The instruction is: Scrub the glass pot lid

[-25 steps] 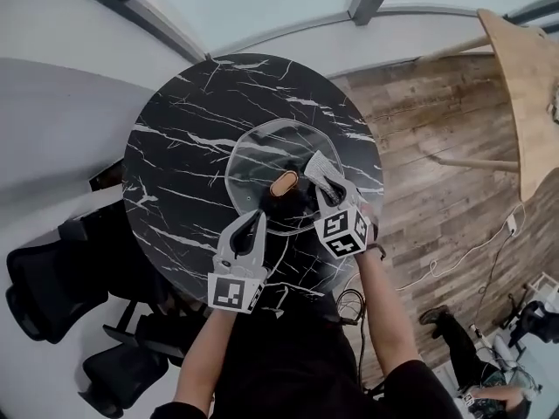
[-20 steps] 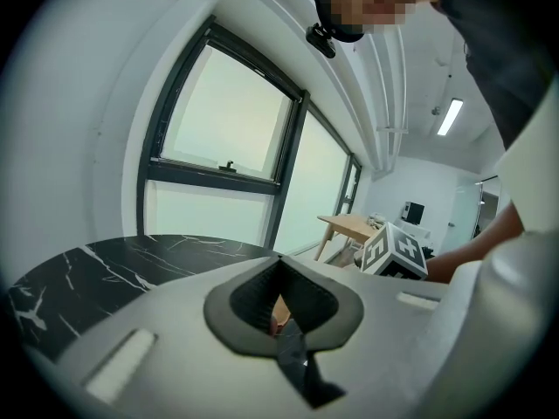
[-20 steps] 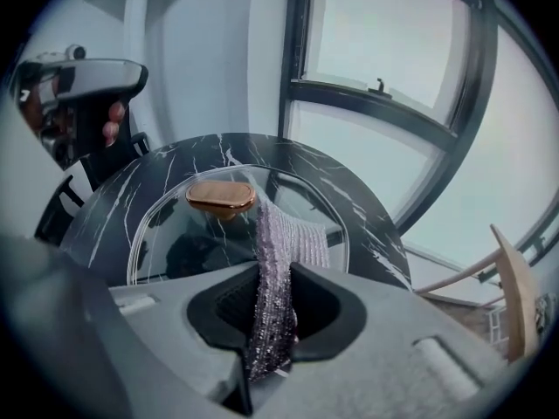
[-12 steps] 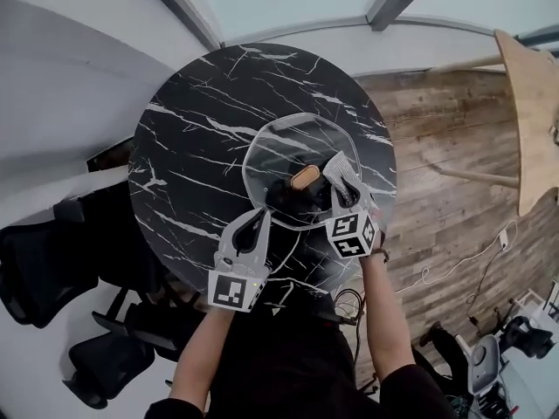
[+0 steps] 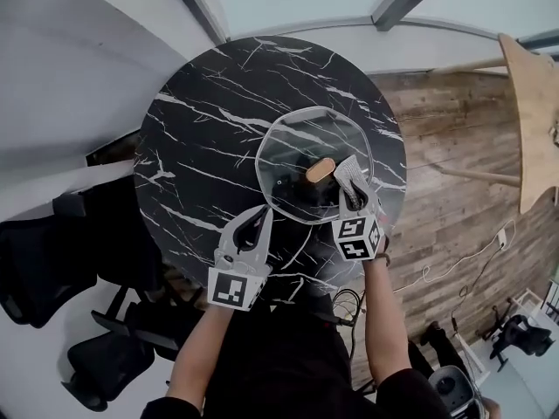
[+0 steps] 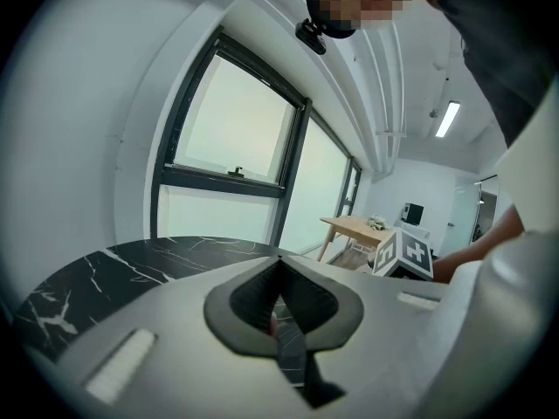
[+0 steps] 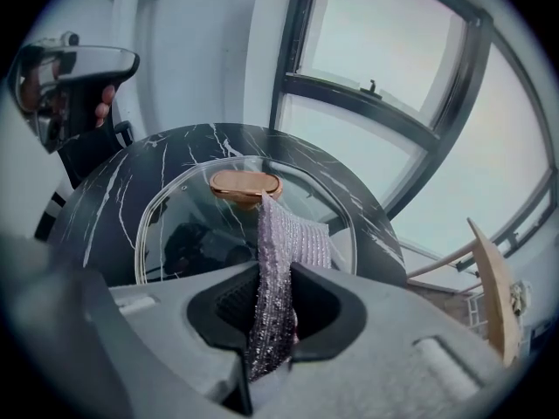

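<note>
The glass pot lid [image 5: 301, 151] lies flat on the round black marble table [image 5: 201, 138], its wooden knob [image 5: 320, 170] facing up. My right gripper [image 5: 349, 182] is shut on a silvery scrub cloth [image 5: 347, 171], which rests on the glass just right of the knob. In the right gripper view the scrub cloth [image 7: 278, 260] hangs between the jaws, reaching the knob [image 7: 244, 183] over the glass lid [image 7: 188, 225]. My left gripper [image 5: 259, 213] is shut on nothing, hovering by the lid's near left rim. In its own view the left gripper [image 6: 279, 273] shows only closed jaws.
A light wooden table [image 5: 531, 103] stands to the right on the plank floor [image 5: 454, 147]. Black office chairs [image 5: 39, 269] crowd the left side. A white cable [image 5: 458, 256] trails on the floor. Windows run behind the marble table.
The right gripper has carried the scrub cloth a little closer to the knob on the lid. The left gripper holds its place at the table's near side.
</note>
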Tool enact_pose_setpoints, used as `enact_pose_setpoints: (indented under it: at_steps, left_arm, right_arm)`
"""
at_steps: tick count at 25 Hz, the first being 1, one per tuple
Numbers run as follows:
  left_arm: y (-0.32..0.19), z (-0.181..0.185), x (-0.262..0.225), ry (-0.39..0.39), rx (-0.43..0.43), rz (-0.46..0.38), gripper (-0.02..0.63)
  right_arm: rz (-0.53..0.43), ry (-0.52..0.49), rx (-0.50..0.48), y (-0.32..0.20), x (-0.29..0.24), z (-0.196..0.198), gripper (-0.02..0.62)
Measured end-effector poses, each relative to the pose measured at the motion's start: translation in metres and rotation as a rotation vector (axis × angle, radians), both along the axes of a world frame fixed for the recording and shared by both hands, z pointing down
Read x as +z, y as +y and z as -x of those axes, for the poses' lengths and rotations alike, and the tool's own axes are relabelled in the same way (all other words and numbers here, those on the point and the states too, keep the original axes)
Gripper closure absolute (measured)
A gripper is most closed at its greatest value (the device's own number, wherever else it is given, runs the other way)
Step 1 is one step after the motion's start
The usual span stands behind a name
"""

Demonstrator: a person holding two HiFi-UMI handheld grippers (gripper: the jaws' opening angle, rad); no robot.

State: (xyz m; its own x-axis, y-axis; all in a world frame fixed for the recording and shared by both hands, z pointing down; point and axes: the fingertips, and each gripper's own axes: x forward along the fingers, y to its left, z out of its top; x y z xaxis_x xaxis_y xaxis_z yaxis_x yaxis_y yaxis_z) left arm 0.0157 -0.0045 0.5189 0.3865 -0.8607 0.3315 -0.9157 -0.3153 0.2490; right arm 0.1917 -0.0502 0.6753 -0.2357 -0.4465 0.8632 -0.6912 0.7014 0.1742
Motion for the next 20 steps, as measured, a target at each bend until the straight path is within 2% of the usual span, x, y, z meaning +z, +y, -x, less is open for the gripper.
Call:
enact_pose_setpoints:
  at_steps: [9, 20]
  left_arm:
    - [0.01, 0.027, -0.004, 0.009, 0.036, -0.022, 0.604]
    - [0.032, 0.058, -0.005, 0.028, 0.072, -0.038, 0.603]
  right_arm:
    - [0.01, 0.016, 0.056, 0.029, 0.001, 0.016, 0.517]
    - [0.022, 0.009, 0.148, 0.056, 0.001, 0.058, 0.515]
